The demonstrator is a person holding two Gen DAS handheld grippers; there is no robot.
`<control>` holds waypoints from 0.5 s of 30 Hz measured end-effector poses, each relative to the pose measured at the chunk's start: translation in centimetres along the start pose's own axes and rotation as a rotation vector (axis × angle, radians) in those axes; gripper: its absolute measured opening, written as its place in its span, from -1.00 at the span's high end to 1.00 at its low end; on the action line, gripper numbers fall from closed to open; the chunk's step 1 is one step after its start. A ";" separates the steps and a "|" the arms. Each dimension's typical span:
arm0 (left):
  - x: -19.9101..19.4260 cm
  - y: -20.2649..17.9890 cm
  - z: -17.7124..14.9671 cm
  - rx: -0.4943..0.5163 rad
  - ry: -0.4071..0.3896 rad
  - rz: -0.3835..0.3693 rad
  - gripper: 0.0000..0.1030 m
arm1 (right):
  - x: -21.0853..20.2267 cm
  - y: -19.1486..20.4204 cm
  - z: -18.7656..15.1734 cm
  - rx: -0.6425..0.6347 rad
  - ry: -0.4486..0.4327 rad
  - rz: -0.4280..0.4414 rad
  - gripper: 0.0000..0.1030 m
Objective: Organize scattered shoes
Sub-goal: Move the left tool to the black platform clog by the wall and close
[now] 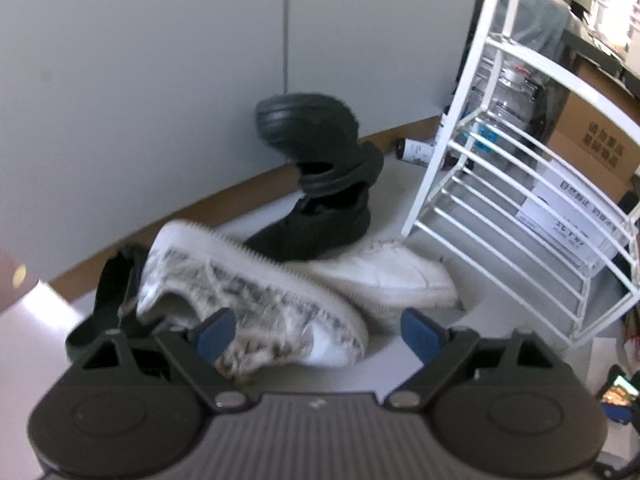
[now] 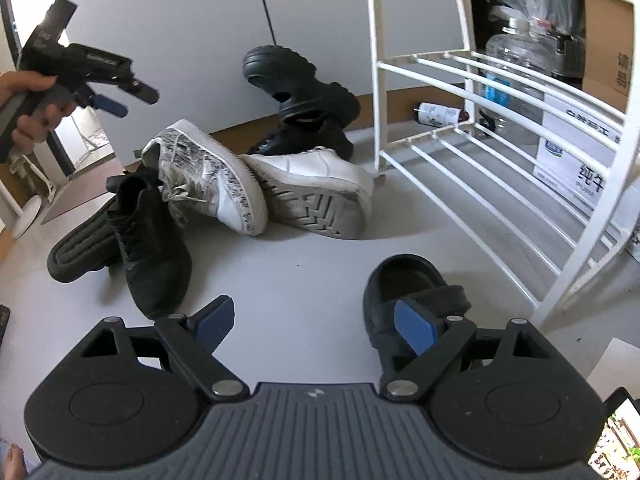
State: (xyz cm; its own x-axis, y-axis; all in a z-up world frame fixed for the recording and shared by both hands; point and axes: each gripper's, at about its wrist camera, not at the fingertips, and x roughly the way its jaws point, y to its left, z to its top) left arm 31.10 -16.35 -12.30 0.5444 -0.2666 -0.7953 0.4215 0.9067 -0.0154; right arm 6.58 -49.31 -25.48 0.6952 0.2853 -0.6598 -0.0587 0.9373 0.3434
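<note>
Shoe pile (image 2: 224,184) beside rack (image 2: 500,184); floor (image 2: 304,280) open.

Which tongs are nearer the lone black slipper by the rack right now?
Right. The right tongs hang open directly over the black slipper, one blue pad overlapping it in view. The left tongs are held up high, open, far across the shoe pile.
</note>
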 end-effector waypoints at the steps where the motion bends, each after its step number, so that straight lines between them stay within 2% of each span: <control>1: 0.5 -0.4 0.4 0.008 -0.008 0.010 -0.77 | 0.0 -0.1 0.0 0.000 0.000 -0.002 -0.76; 8: 4.2 -0.3 2.6 -0.021 0.035 0.049 -0.73 | 0.1 -1.1 -0.2 0.011 0.007 -0.014 -0.76; 12: 6.3 0.8 3.6 -0.099 0.042 0.089 -0.59 | 0.4 -1.2 -0.2 0.014 0.010 -0.025 -0.76; 15: 7.2 1.4 4.1 -0.123 0.016 0.127 -0.43 | 0.6 -1.0 -0.2 0.010 0.014 -0.026 -0.76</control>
State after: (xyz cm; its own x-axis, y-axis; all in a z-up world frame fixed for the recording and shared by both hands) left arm 38.62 -18.39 -15.56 0.5754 -0.1429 -0.8053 0.2577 0.9661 0.0127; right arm 6.91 -50.06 -26.42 0.6863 0.2634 -0.6780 -0.0333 0.9425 0.3324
